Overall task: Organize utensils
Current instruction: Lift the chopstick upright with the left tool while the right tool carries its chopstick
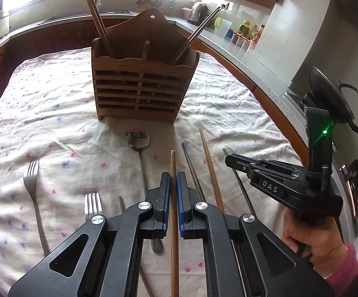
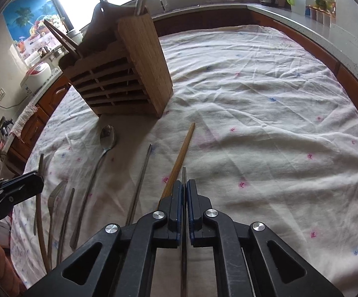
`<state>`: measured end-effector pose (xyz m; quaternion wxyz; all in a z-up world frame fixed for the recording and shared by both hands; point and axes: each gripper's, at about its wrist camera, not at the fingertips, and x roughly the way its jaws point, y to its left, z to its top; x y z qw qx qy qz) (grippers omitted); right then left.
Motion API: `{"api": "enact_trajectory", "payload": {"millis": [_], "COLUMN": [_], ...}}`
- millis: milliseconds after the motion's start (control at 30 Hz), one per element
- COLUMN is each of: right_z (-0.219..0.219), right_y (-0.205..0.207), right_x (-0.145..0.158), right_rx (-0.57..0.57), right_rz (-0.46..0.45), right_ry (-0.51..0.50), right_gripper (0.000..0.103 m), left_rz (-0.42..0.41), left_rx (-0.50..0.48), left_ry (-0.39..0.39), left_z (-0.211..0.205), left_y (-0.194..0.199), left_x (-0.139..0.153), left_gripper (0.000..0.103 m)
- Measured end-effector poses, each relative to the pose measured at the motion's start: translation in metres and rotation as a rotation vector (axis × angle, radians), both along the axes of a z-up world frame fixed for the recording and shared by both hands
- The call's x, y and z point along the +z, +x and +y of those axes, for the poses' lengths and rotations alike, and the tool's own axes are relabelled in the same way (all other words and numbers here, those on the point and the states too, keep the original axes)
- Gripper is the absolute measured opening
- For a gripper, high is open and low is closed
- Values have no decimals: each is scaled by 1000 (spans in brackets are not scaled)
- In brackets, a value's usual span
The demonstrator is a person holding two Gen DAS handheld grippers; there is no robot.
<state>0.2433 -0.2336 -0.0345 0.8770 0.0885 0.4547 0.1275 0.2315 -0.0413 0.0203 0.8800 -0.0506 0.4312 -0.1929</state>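
My left gripper [image 1: 173, 182] is shut on a wooden chopstick [image 1: 173, 163], held just above the cloth with its tip toward the wooden utensil holder [image 1: 141, 86]. My right gripper [image 2: 184, 185] is shut on a thin metal chopstick [image 2: 184, 173]; in the left wrist view the right gripper [image 1: 227, 160] hovers at the right. The holder [image 2: 119, 79] has wooden chopsticks [image 1: 97, 17] in its left compartment and metal ones [image 1: 198, 29] in its right. A spoon [image 1: 139, 138], two forks [image 1: 31, 173] [image 1: 93, 203], another metal chopstick [image 1: 191, 168] and another wooden chopstick [image 2: 181, 156] lie loose.
A white flowered cloth [image 2: 265, 113] covers the table. Kitchen counters with a kettle [image 1: 197, 12], jars and a dish rack ring the table on the far and right sides. A person's hand [image 1: 310, 237] grips the right tool.
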Motion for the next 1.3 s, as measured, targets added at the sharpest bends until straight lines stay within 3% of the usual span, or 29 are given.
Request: {"api": "enact_trajectory", "payload": {"millis": [233, 733, 1300], "right_z": [-5, -11, -14], "right_y": [-35, -87, -79], "right_x": [56, 163, 173], "right_rx": [0, 3, -17], "right_rz": [-128, -409, -451], "right_ry": [96, 144, 170], "right_gripper": [4, 4, 4], "left_rz": [-77, -235, -319], "left_rx": [6, 74, 120], "left_ry": [-34, -106, -122], "left_z": [14, 58, 70], "left_y": [-24, -61, -58], "left_x": [33, 98, 124], "left_gripper": [5, 4, 4]}}
